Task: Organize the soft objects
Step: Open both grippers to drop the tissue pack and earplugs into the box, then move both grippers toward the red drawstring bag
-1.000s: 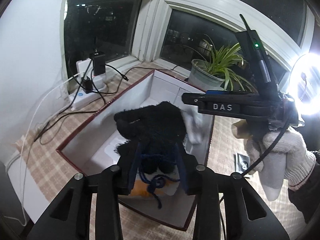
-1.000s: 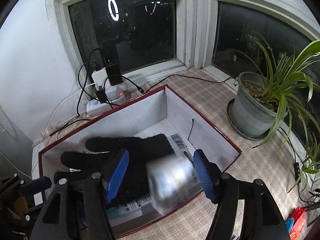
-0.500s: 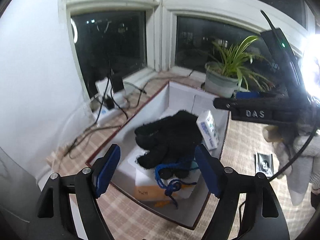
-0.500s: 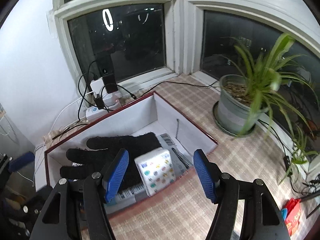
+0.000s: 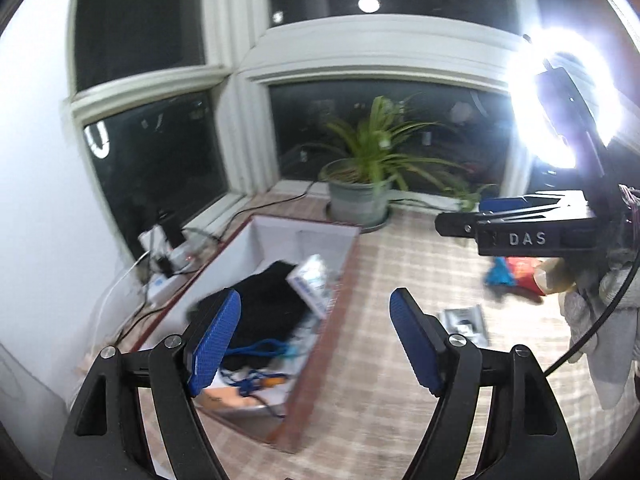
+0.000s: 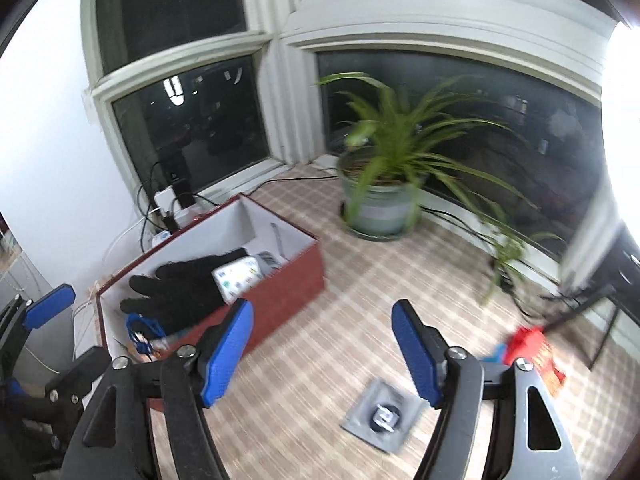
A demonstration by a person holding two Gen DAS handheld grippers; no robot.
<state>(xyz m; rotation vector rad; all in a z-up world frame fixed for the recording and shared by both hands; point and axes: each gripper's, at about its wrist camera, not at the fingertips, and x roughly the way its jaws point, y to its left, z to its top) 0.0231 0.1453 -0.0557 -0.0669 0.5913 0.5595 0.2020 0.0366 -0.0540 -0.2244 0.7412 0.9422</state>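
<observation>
The black glove (image 6: 180, 288) lies in the box (image 6: 280, 284); both the left gripper (image 5: 314, 338) and right gripper (image 6: 322, 346) have jaws spread wide, holding nothing.

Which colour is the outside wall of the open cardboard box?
Dark red on the open cardboard box, with a white inside; the right wrist view shows it best.

both grippers have pulled back from the box (image 6: 280, 280): the left gripper (image 5: 314, 338) has let go of the black glove (image 6: 180, 292), the right gripper (image 6: 322, 350) dropped the tissue pack (image 6: 236, 278) beside it; both gape empty.
</observation>
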